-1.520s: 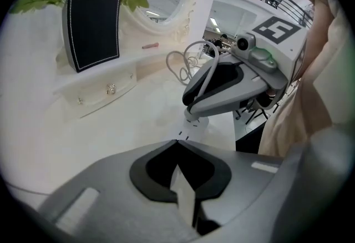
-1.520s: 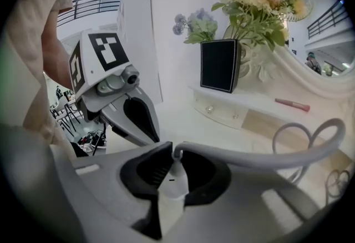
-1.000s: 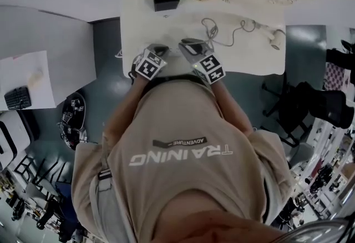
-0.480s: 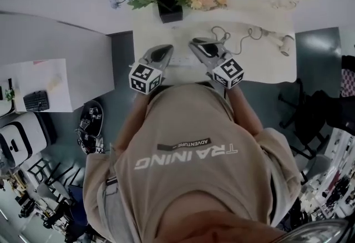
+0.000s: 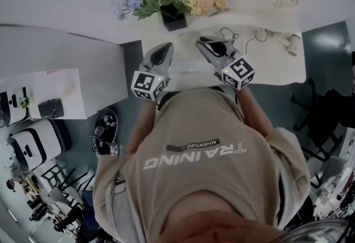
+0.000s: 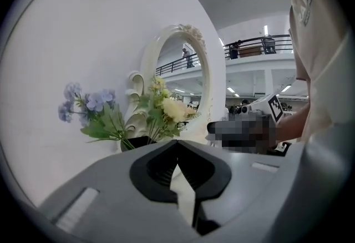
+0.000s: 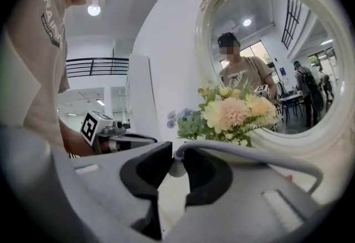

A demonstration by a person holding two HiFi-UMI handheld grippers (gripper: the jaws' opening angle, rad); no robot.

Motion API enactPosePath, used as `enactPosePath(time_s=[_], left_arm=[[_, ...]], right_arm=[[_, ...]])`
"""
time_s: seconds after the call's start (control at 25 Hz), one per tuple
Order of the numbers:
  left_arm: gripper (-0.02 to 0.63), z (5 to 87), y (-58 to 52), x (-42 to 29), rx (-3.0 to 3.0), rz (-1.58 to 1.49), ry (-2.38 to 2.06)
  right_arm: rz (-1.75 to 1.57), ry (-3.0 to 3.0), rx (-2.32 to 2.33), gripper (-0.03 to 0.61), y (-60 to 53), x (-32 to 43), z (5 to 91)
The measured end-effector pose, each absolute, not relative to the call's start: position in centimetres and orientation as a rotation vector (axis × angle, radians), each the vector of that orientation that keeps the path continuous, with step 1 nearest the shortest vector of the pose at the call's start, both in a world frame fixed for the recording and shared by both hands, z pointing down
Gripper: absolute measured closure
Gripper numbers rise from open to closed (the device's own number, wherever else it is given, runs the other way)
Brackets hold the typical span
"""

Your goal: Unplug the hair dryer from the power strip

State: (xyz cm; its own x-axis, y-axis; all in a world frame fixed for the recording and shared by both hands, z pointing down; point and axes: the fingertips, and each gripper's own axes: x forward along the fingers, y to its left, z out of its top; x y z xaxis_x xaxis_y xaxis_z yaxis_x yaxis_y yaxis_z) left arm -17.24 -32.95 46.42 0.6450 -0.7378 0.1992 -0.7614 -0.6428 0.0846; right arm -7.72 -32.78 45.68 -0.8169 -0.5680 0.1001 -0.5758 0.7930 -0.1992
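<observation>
In the head view the white hair dryer [image 5: 292,44] lies at the table's right end. Its thin cord [image 5: 248,38] curls back toward my right gripper [image 5: 206,43]. That gripper [image 7: 173,163] is shut on the small white plug [image 7: 176,168], and the grey cord [image 7: 249,153] leaves the jaws to the right. The white power strip [image 5: 186,66] lies flat on the table between both grippers. My left gripper [image 5: 164,47] hovers at the strip's left end. Its jaws [image 6: 177,147] meet at the tips and nothing shows between them.
A bouquet in a black pot [image 5: 173,16] stands at the back of the white table [image 5: 266,70], in front of a white-framed mirror [image 7: 310,142]. A grey counter [image 5: 61,53] adjoins on the left. My body covers the near table edge.
The head view has shifted, so the table sits higher and further right in the picture. Both grippers have moved slightly forward over the table's near edge, on either side of the power strip.
</observation>
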Motion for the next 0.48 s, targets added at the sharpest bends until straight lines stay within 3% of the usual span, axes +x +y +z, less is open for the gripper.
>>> enactPosePath(time_s=[0.48], left_arm=[[0.612,43.9,-33.8,-18.7,2.752,0.16,-1.244]], right_arm=[[0.204,-2.935,0.97,0.514,-33.6,-8.4,43.1]])
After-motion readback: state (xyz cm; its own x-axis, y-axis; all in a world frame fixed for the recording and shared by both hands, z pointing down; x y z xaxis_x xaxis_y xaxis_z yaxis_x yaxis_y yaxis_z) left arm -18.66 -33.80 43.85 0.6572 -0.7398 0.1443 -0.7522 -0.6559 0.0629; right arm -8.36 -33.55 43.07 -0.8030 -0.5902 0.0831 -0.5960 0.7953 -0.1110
